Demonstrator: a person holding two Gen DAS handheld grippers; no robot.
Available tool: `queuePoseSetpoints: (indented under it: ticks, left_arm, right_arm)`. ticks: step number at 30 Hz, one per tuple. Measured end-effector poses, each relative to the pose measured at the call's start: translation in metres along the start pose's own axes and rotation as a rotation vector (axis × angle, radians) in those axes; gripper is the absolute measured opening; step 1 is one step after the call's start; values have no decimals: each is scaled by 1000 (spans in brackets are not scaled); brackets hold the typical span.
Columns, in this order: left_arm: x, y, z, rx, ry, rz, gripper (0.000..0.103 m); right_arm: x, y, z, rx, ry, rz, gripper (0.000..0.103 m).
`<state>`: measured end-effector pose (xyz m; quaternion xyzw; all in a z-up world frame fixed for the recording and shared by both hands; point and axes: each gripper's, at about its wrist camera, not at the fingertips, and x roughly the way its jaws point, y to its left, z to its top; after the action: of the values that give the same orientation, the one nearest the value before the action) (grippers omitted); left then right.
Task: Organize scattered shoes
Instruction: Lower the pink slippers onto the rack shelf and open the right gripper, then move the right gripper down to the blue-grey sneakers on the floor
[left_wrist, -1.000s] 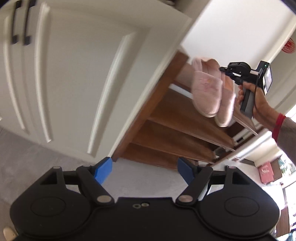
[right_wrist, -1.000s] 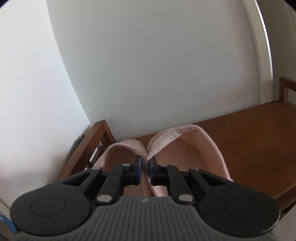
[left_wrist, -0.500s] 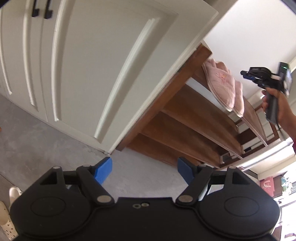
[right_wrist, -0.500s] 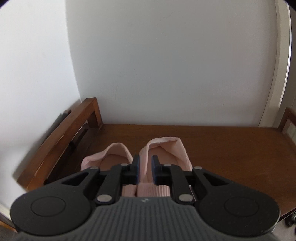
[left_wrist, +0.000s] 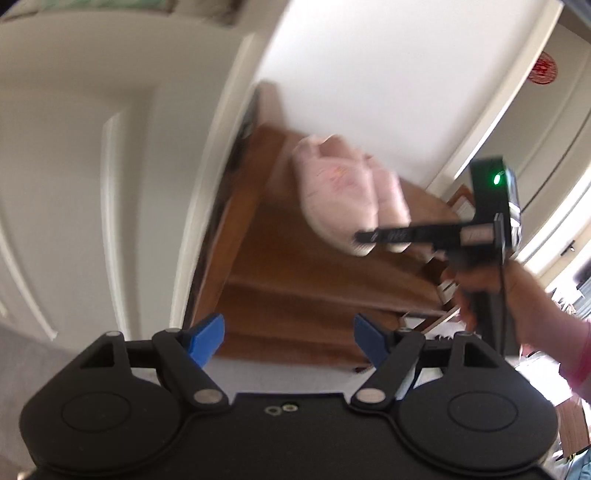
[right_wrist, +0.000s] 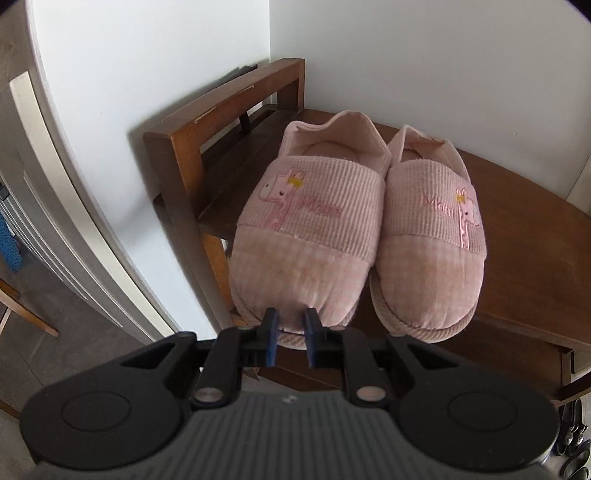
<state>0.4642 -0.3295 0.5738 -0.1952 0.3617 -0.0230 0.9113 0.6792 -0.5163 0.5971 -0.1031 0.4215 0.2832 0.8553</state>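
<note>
Two pink slippers stand side by side on the top shelf of a brown wooden shoe rack (right_wrist: 528, 243), toes toward me: the left slipper (right_wrist: 306, 236) and the right slipper (right_wrist: 432, 236). My right gripper (right_wrist: 289, 341) sits just in front of the left slipper's toe, its jaws a narrow gap apart and holding nothing. In the blurred left wrist view the pair of slippers (left_wrist: 347, 192) shows on the rack (left_wrist: 280, 266), with the right gripper (left_wrist: 360, 236) near their toes. My left gripper (left_wrist: 289, 341) is open and empty, well back from the rack.
A white panelled door (left_wrist: 92, 166) stands left of the rack. The white wall (right_wrist: 443, 55) is behind it. The rack's raised side rail (right_wrist: 207, 122) borders the left slipper. Lower shelves (left_wrist: 314, 295) show under the top one. Grey floor (right_wrist: 55, 332) lies below.
My right gripper has let go of the slippers and drawn back, so both now rest on the top shelf. My left gripper has swung up toward the rack.
</note>
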Motion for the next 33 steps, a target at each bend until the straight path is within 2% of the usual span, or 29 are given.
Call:
queuePoseSetpoints:
  ticks: [4,8,11,14,16,19,22,24,27,30,33]
  left_arm:
    - [6,-12,8,16,-19,-21,77]
    - [12,-14,6,7,1,-14,78]
    - [14,-17,6,9,12,2,78]
    - [18,-23,4,12,32,10,78]
    - [15,-27,0,12,38,3,78]
    - [12,-30,-5,10,50,-14,78]
    - [13,-30,-7,10,54,-24,78]
    - [13,-30,-8,9,56,-26,78]
    - [11,-25,-12,2,55,-1,78]
    - [6,-15,-19,-17,60,34,78]
    - [-7,6,-32,-48,66,90,78]
  right_arm:
    - [-15,-10,-17,100,50,37,19]
    - [3,-18,-25,131,106,90,19]
    - [25,-28,0,192,93,113,20]
    - [40,-43,32,290,31,129,21]
    - [39,-50,41,337,9,143,21]
    - [12,-53,31,292,3,118,21]
    - [-7,-64,8,235,64,40,21]
    - [-6,-75,3,233,104,3,32]
    - [8,-100,5,278,143,-25,35]
    - [16,-104,22,256,74,-25,35]
    - [11,-97,23,287,31,51,37]
